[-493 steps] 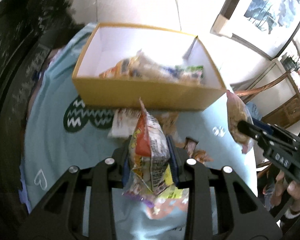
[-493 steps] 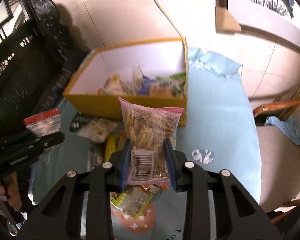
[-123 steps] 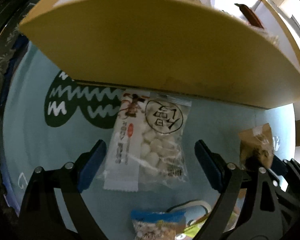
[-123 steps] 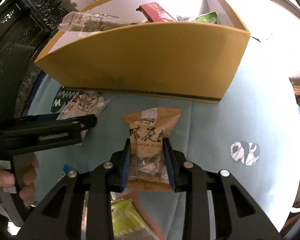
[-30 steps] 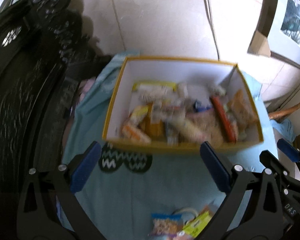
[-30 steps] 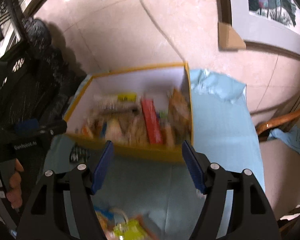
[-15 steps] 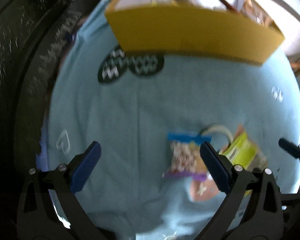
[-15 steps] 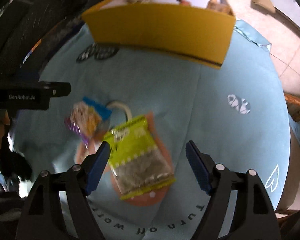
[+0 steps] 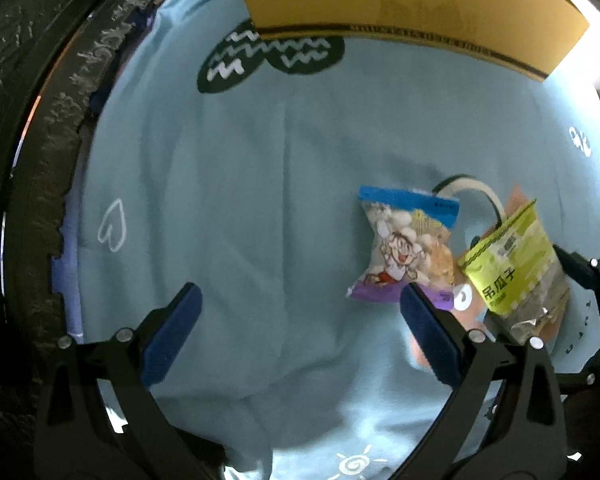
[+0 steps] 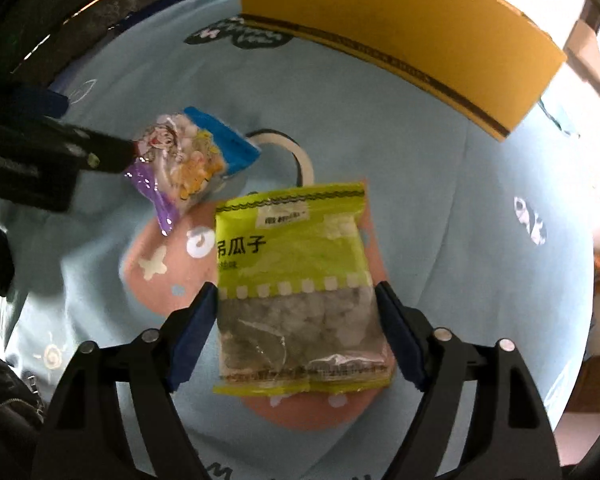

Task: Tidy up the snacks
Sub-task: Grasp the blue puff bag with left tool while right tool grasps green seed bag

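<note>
Right tongs [image 10: 298, 332] closing — green packet [image 10: 296, 280] between

the yellow box [image 9: 400, 4] runs off the top of both my views, so i see only its outer wall and nothing inside. in my left view my own right finger [image 9: 428, 332] covers the lower corner of the blue and purple packet [image 9: 404, 248], and the green packet [image 9: 512, 264] is cut by my other tongs at the right. the small print on the green packet [image 10: 296, 280] is too fine to read. the dark furniture [image 10: 60, 12] is black and unclear.
</note>
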`<state>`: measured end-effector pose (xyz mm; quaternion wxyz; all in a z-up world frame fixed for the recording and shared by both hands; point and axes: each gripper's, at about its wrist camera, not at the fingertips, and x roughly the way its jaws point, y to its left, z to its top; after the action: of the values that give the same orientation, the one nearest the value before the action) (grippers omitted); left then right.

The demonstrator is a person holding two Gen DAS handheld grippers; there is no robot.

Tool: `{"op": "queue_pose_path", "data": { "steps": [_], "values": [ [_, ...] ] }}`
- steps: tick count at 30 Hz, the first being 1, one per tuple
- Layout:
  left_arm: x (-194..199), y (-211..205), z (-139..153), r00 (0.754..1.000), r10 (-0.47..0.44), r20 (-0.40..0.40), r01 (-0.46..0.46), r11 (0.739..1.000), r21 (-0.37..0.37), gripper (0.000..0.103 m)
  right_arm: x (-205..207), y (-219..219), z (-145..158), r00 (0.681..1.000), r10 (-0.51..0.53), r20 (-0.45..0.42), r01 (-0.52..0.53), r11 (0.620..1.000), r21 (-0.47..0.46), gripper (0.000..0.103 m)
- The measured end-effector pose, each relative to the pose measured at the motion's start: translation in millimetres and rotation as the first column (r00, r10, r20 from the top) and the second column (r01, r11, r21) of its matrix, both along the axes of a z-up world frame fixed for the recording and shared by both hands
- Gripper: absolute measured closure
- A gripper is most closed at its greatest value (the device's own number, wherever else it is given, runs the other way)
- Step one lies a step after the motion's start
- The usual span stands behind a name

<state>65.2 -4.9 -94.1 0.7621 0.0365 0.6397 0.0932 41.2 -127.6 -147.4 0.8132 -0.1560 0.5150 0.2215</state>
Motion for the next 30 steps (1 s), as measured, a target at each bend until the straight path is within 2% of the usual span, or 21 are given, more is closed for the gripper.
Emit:
{"op": "queue_pose_path", "data": {
  "steps": [4,10,14,20,23,25,26,28,29,30],
  "values": [
    [1,-6,-10,1.0,-0.013,-0.016,0.013,1.0,-0.009,0.002,8,-12,5,0.998,-0.045,-0.038,0.046,0.999,0.027,0.038],
    [11,-22,-16,0.998,-0.053,-0.018,0.052,0.999,-0.009,0.002,17,-42,21,0.985,-0.147,-0.089,0.158,0.978,0.133,0.039],
    [16,-33,-21,0.997,-0.073,-0.025,0.073,0.997,-0.015,0.002,19,-56,34,0.978,-0.192,-0.085,0.204,0.966,0.158,0.039],
    [23,-42,-11,0.998,-0.062,-0.002,0.062,0.997,-0.046,0.002,14,-68,44,0.974,-0.209,-0.089,0.222,0.958,0.182,0.039],
    [30,-45,-20,0.997,-0.067,-0.024,0.066,0.997,-0.043,0.002,11,-67,47,0.975,-0.205,-0.087,0.218,0.958,0.186,0.039],
    [32,-49,-28,0.997,-0.066,-0.04,0.064,0.996,-0.066,0.003,13,-65,47,0.976,-0.201,-0.087,0.214,0.959,0.184,0.039],
    [33,-51,-32,0.997,-0.067,-0.049,0.063,0.995,-0.075,0.008,13,-66,46,0.976,-0.2,-0.087,0.213,0.96,0.181,0.039],
    [32,-51,-36,0.997,-0.066,-0.029,0.063,0.991,-0.118,0.028,13,-67,45,0.975,-0.202,-0.091,0.216,0.96,0.179,0.039],
    [31,-50,-34,0.997,-0.075,-0.021,0.07,0.98,-0.184,0.046,13,-68,46,0.974,-0.204,-0.093,0.218,0.959,0.178,0.039],
    [30,-52,-33,0.996,-0.081,-0.022,0.076,0.981,-0.178,0.05,14,-68,45,0.974,-0.206,-0.095,0.22,0.959,0.178,0.039]
  ]
}}
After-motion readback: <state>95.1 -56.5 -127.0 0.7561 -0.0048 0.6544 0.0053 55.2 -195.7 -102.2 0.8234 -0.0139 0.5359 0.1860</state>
